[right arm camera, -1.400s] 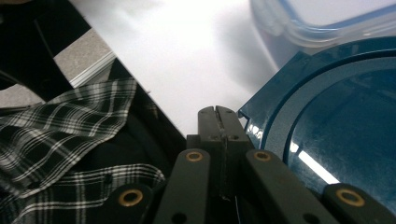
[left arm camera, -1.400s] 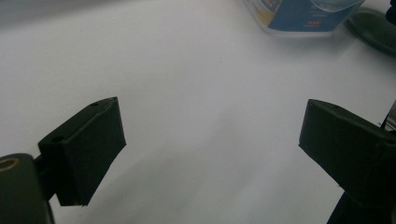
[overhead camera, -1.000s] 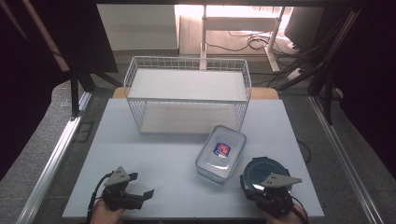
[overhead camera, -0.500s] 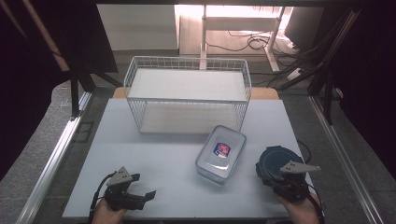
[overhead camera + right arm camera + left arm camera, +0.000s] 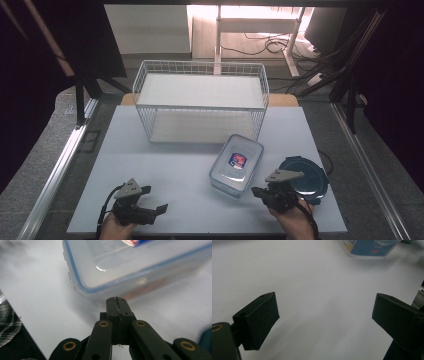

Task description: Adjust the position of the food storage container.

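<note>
Grey floor (image 5: 35, 165) around the white table (image 5: 165, 170) — bright light, cables (image 5: 260, 47) beyond

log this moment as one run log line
left gripper: open, over bare table | right gripper: shut, empty, at clear lidded container | blue round lid: on table, right | wire basket: empty

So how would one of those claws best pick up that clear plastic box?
Probably across the narrow width of the clear box, from above. It lies flat with its lid on, and its long straight sides look free. The open left gripper seems wide enough; the right gripper is shut.
</note>
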A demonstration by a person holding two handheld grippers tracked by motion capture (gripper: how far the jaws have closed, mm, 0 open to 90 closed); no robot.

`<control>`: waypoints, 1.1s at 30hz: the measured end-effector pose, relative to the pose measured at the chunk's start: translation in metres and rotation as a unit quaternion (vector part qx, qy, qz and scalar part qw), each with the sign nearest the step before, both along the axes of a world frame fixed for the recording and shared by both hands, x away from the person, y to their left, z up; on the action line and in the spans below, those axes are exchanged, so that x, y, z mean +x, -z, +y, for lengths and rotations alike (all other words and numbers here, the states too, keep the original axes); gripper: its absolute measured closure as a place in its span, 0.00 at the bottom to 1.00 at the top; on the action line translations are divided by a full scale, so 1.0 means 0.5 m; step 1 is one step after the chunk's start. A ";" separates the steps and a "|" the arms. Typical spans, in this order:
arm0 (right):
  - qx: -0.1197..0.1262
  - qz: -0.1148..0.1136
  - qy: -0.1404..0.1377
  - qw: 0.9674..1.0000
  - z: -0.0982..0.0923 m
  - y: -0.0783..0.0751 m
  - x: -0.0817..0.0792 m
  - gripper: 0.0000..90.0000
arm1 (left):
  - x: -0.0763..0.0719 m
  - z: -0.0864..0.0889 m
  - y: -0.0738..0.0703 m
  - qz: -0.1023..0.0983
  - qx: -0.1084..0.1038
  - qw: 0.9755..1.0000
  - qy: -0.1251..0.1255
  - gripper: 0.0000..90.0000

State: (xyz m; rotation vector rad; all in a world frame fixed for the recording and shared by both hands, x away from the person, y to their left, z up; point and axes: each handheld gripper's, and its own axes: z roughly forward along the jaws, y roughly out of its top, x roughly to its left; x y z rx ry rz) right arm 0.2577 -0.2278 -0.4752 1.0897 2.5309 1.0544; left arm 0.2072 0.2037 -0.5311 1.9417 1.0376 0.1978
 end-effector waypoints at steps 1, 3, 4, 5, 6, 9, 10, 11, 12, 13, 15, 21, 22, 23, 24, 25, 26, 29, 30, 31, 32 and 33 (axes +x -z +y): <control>-0.006 0.000 -0.001 1.000 0.009 0.002 0.003 1.00 | 0.000 0.000 0.000 0.001 -0.003 1.000 -0.001 0.07; -0.011 -0.003 -0.004 1.000 0.018 0.005 0.010 1.00 | 0.000 0.001 -0.001 0.000 -0.006 1.000 -0.001 0.07; -0.010 -0.002 -0.001 1.000 0.019 0.004 0.012 1.00 | 0.000 0.000 -0.001 0.000 -0.006 1.000 -0.001 0.07; -0.014 -0.008 -0.001 1.000 0.022 0.005 0.013 1.00 | 0.000 0.000 -0.001 0.000 -0.005 1.000 0.000 0.07; -0.011 -0.004 -0.002 1.000 0.025 0.006 0.014 1.00 | 0.001 -0.001 0.000 0.000 -0.005 1.000 0.000 0.07; -0.002 0.000 -0.017 1.000 0.046 0.009 0.019 1.00 | 0.002 -0.003 0.001 0.001 -0.003 1.000 0.002 0.07; 0.001 0.001 -0.022 1.000 0.053 0.010 0.020 1.00 | 0.003 -0.003 0.001 0.001 -0.003 1.000 0.002 0.07; 0.004 0.005 -0.028 1.000 0.063 0.011 0.022 1.00 | 0.003 -0.004 0.000 0.001 -0.003 1.000 0.002 0.07; 0.007 0.005 -0.035 0.999 0.075 0.012 0.025 1.00 | 0.003 -0.004 0.001 0.001 -0.004 1.000 0.003 0.07; 0.008 0.005 -0.042 0.999 0.088 0.014 0.027 1.00 | 0.004 -0.003 0.001 0.001 -0.004 1.000 0.003 0.07; 0.006 0.004 -0.056 0.998 0.117 0.015 0.032 1.00 | 0.005 -0.003 0.001 0.002 -0.004 1.000 0.003 0.07; -0.001 0.001 -0.088 0.996 0.187 0.017 0.059 1.00 | 0.007 0.002 0.002 0.005 -0.007 1.000 0.000 0.07; 0.001 0.000 -0.088 0.996 0.186 0.015 0.061 1.00 | 0.006 0.004 0.001 0.004 -0.008 1.000 -0.002 0.07; 0.007 -0.004 -0.081 0.997 0.178 0.008 0.064 1.00 | 0.008 0.008 0.001 0.002 -0.009 1.000 -0.004 0.07; 0.015 -0.013 -0.063 0.998 0.158 -0.007 0.073 1.00 | 0.009 0.010 0.001 0.003 -0.012 1.000 -0.006 0.07; 0.016 -0.021 -0.050 0.998 0.144 -0.016 0.080 1.00 | 0.012 0.011 0.001 0.004 -0.016 1.000 -0.008 0.08; 0.013 -0.032 -0.032 0.999 0.130 -0.025 0.087 1.00 | 0.017 0.013 0.001 0.007 -0.019 1.000 -0.010 0.08; 0.015 -0.061 0.042 0.997 0.076 -0.050 0.131 1.00 | 0.040 0.009 -0.007 0.008 -0.021 1.000 -0.019 0.08; 0.007 -0.070 0.060 0.996 0.065 -0.055 0.147 1.00 | 0.048 0.008 -0.011 0.002 -0.027 0.999 -0.022 0.08; 0.001 -0.075 0.073 0.995 0.057 -0.058 0.164 1.00 | 0.060 0.003 -0.017 0.000 -0.034 0.999 -0.025 0.10; -0.005 -0.075 0.086 0.994 0.051 -0.060 0.184 1.00 | 0.069 -0.003 -0.021 -0.002 -0.033 0.999 -0.025 0.13; -0.012 -0.075 0.094 0.993 0.049 -0.060 0.198 1.00 | 0.074 -0.008 -0.025 -0.007 -0.027 0.999 -0.026 0.16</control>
